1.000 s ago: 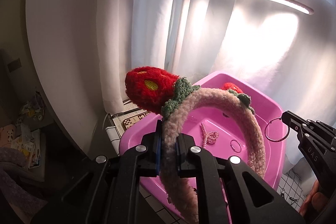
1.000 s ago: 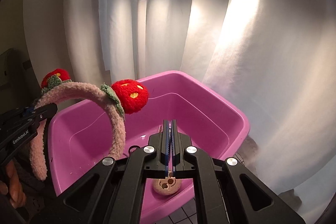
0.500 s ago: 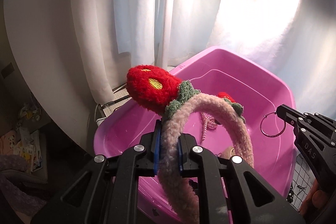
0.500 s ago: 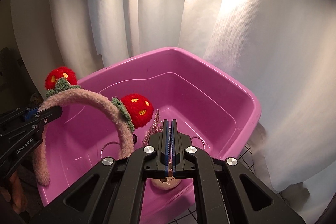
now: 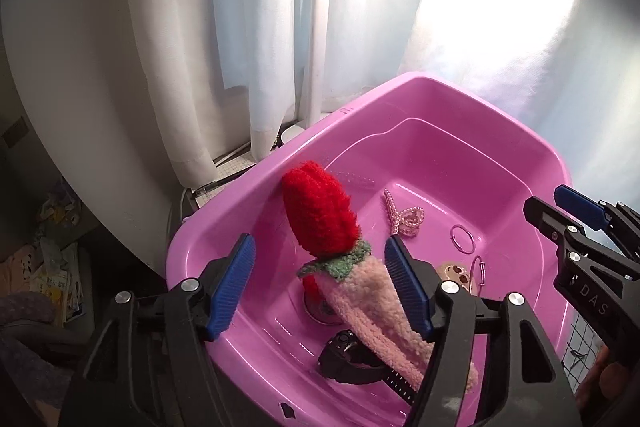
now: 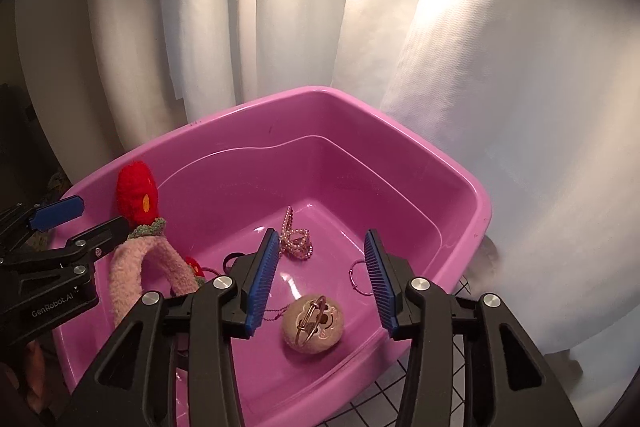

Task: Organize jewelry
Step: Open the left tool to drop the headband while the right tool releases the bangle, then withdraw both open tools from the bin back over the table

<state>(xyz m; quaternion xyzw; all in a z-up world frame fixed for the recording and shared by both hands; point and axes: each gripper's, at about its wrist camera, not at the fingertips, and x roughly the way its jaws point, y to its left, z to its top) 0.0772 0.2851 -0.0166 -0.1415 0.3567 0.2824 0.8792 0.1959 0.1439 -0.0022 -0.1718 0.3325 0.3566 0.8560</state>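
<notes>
A: So, the pink tub point(image 5: 400, 95) now holds everything. The fuzzy pink headband point(image 5: 372, 295) with its red strawberry point(image 5: 320, 215), which the left gripper point(image 5: 320, 287) was clamping above the rim a second ago, has dropped inside and leans against the near wall.

B: And its jaws?

A: Opening, blue pads well apart on either side of the band, neither pressing it. Released, I'd say.

B: The right gripper point(image 6: 322, 279)?

A: It was pinched shut on a thin hoop a moment back. Its jaws are opening too, nothing between them. One hoop point(image 6: 310, 319) lies across the round beige plush point(image 6: 314, 323) on the tub floor directly below, most likely the one it let go.

B: What else is in there?

A: A black watch point(image 5: 352, 359) partly under the headband, a pearl clip point(image 6: 296, 239) toward the middle, and another ring point(image 6: 360, 277) near the right wall.

B: Meaning for the task?

A: Both pieces look delivered. Judging from this, both hands are free to fetch the next item, if any remain outside.
</notes>
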